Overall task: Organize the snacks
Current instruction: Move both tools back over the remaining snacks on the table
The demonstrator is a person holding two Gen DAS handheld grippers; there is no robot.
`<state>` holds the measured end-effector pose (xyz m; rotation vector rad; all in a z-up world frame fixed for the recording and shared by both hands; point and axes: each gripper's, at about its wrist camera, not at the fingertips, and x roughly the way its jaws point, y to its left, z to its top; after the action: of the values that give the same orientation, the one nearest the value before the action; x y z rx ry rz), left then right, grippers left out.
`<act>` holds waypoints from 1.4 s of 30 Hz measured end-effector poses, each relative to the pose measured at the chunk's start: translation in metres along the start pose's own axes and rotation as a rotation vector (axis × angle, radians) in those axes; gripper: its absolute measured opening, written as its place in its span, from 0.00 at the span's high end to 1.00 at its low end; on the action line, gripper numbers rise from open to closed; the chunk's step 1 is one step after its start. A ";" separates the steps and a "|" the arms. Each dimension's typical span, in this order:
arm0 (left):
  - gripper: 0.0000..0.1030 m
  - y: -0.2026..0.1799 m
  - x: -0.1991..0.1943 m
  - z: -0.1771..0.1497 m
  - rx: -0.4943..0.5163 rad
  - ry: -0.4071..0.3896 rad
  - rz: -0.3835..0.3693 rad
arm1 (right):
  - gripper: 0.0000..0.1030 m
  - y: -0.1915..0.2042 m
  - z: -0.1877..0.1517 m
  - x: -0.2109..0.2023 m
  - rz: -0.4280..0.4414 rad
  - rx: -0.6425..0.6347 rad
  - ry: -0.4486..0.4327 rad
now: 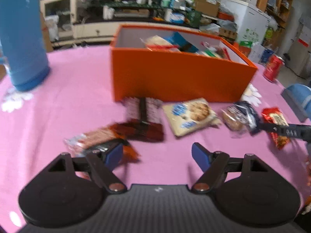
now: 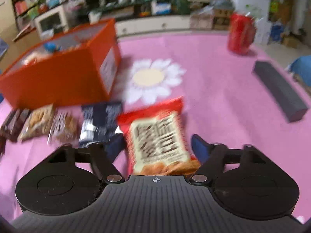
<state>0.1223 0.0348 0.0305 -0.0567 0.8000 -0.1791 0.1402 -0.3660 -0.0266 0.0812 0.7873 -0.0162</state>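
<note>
Red snack packet apparently lies lengthwise between the right gripper fingers.

An orange box is sitting open-topped on the pink cloth, already holding several packets, among them a blue one and a pale one leaning against each other. Loose snacks are lying flat in a row at its 6 o'clock side: a dark red wafer bar, a cream cookie packet at the bar's 3 o'clock, then a clear-wrapped dark biscuit pack. A red packet with bold dark lettering is lying at the row's 3 o'clock end.
</note>
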 end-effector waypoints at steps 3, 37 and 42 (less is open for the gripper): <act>0.25 0.025 -0.009 0.001 -0.016 -0.041 0.081 | 0.55 0.016 -0.010 -0.007 -0.015 -0.115 -0.005; 0.36 0.019 0.013 -0.022 0.178 0.175 -0.030 | 0.19 -0.007 -0.020 -0.050 0.217 0.104 -0.004; 0.29 -0.001 0.014 -0.027 0.099 0.143 0.050 | 0.18 0.004 -0.025 -0.046 0.224 0.058 0.034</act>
<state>0.1121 0.0315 0.0019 0.0699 0.9329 -0.1760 0.0908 -0.3606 -0.0115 0.2248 0.8082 0.1748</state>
